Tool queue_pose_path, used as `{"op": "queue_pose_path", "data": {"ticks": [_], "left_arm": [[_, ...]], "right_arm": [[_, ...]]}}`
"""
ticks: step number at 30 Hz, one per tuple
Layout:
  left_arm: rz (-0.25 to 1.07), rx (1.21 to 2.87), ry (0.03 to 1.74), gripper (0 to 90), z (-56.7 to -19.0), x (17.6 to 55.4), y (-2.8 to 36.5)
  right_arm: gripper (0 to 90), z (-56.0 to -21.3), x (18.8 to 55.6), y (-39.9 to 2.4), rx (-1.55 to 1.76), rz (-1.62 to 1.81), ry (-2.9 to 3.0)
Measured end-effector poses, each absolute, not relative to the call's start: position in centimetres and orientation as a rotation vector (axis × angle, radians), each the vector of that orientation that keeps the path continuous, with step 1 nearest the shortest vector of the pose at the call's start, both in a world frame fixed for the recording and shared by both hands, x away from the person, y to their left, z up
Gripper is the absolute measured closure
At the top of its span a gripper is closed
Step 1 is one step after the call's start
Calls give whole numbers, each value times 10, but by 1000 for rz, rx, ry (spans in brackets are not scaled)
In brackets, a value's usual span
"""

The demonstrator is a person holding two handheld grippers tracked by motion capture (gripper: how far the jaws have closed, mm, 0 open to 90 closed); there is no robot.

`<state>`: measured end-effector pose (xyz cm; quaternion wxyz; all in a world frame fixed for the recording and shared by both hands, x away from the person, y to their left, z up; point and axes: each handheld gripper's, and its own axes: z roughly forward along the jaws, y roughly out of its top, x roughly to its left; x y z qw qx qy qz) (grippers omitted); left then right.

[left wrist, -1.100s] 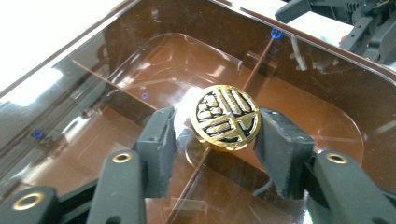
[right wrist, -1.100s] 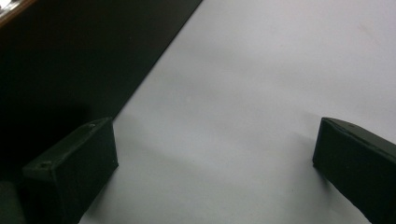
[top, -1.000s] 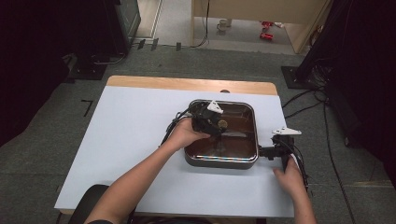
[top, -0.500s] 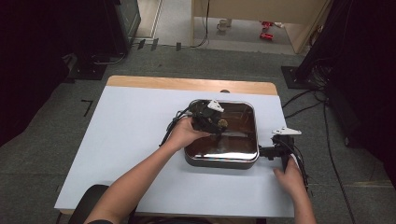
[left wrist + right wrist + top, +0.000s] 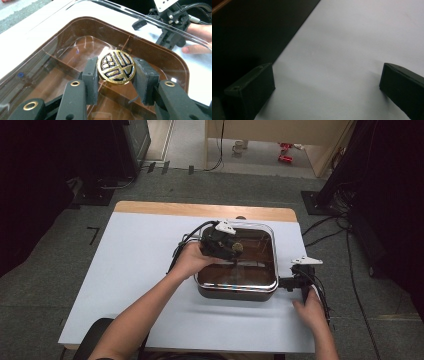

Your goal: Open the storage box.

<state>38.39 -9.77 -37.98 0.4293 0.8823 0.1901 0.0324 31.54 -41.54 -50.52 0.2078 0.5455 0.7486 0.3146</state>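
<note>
Glass of the lid (image 5: 62, 50) blurs the brown pan (image 5: 236, 270) beneath. Its gold-and-black knob (image 5: 116, 66) faces up, clamped between the left gripper (image 5: 117, 75) pads at mid-table. The right gripper (image 5: 324, 95) gapes empty, just beside the pan.

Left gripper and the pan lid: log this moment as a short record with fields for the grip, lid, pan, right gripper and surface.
left gripper: shut on the lid knob, pads pressing both sides
lid knob: round, black with gold pattern
glass lid: clear, tilted above the pan
pan: square, brown inside, on the table, dividers visible through the lid
right gripper: beside the pan's right side, jaws open over bare table
table: pale top, wooden far edge
</note>
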Motion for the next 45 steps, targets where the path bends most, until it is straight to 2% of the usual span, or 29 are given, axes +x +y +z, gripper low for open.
{"op": "queue_pose_path", "data": {"ticks": [9,19,45], "left_arm": [[44,2166,512,591,-372,379,-77],[75,2147,563,591,-364,370,-47],[141,2087,807,593,-374,369,62]], "right_arm": [[0,-505,316,-415,1520,875,2084],[0,-505,315,-415,1519,876,2083],[0,-505,316,-416,1521,879,2083]]}}
